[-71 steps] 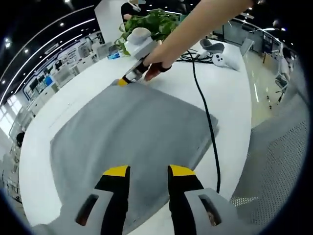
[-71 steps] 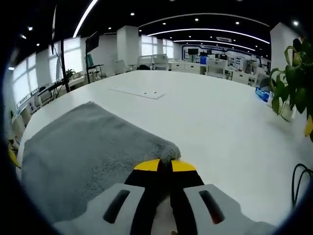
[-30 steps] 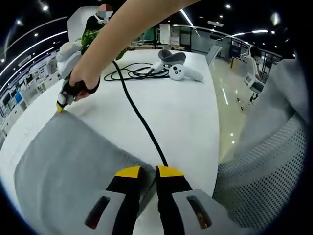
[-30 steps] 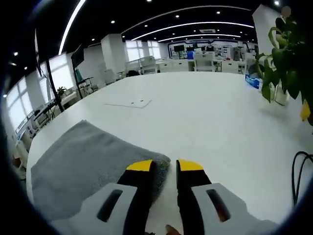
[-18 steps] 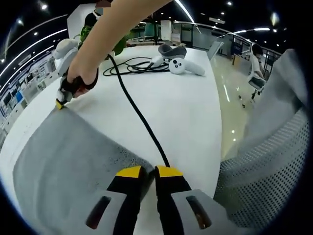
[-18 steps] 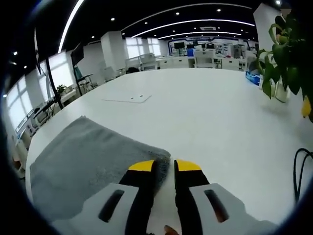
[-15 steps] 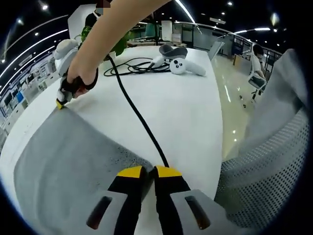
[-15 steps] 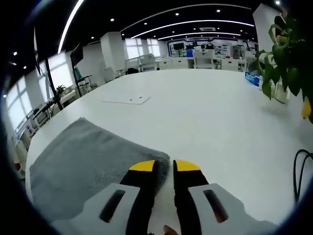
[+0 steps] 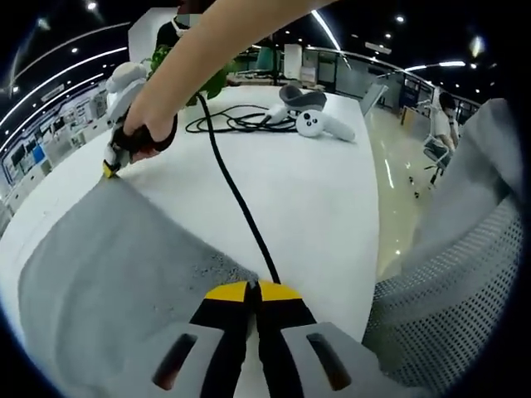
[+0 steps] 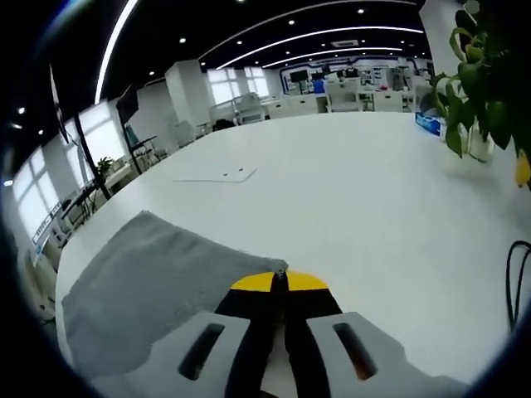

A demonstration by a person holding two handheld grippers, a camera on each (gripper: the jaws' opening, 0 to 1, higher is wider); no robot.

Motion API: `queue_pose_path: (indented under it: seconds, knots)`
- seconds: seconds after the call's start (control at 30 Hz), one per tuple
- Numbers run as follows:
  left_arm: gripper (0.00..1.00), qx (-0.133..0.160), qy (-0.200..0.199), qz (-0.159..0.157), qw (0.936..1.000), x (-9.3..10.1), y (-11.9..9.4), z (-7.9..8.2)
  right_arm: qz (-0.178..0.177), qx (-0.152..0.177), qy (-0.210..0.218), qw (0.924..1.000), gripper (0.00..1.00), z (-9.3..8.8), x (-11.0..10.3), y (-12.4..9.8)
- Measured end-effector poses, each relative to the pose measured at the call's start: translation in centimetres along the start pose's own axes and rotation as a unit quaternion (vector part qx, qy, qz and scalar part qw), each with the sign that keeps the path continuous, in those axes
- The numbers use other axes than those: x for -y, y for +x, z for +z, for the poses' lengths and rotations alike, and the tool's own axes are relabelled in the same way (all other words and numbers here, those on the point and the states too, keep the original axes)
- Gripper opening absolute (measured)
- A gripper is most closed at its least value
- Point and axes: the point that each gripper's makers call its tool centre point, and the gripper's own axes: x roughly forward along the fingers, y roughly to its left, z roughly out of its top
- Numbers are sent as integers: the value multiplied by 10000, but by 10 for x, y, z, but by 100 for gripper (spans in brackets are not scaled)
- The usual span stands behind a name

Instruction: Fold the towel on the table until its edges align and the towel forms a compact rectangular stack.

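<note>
Towel, left gripper view: grey towel (image 9: 108,257) spread flat on the white bench (image 9: 323,207), filling the lower left of the frame; near corner at bottom centre, far corner at upper left.
Left tool: left tool (image 9: 252,292) at bottom centre, yellow tips pressed together on the towel's near corner; a moment ago a narrow gap showed between them, so the pinch has just been made.
Right tool, same view: right tool (image 9: 110,168) at upper left, held in a person's hand (image 9: 149,124), tip on the far corner of the towel.
Other items, same view: black cable (image 9: 236,195) running from upper centre down toward the left tool, lying beside the towel's edge; white controller (image 9: 323,126) and potted plant (image 9: 216,79) toward the top.
Towel, right gripper view: same towel (image 10: 149,290) in the lower left, one corner reaching bottom centre.
Right tool, own view: right tool (image 10: 279,283) closed tight on that corner; half a second earlier its tips stood apart.
Other items, right gripper view: thin flat sheet (image 10: 217,175) at mid left, plant leaves (image 10: 489,75) at upper right.
Task reading: both corners of one edge now look gripped, towel not yet folded; the next move is likely to lift this edge over to the opposite one.
Risk: cable beside the near corner could be dragged along.
</note>
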Motion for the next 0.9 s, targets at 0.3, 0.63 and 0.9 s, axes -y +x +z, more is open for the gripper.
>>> queue_pose_path:
  seconds: [0.3, 0.63, 0.9]
  knots:
    - [2, 498, -268, 236, 9981, -17, -29, 26, 180, 97, 138, 9997, 0, 22, -13, -10]
    - [2, 1106, -549, 1070, 9866, -47, -76, 45, 391, 417, 315, 9979, 0, 55, -40, -16]
    - [2, 1372, -832, 1923, 9681, -72, -122, 44, 451, 694, 385, 9958, 0, 85, -65, -14]
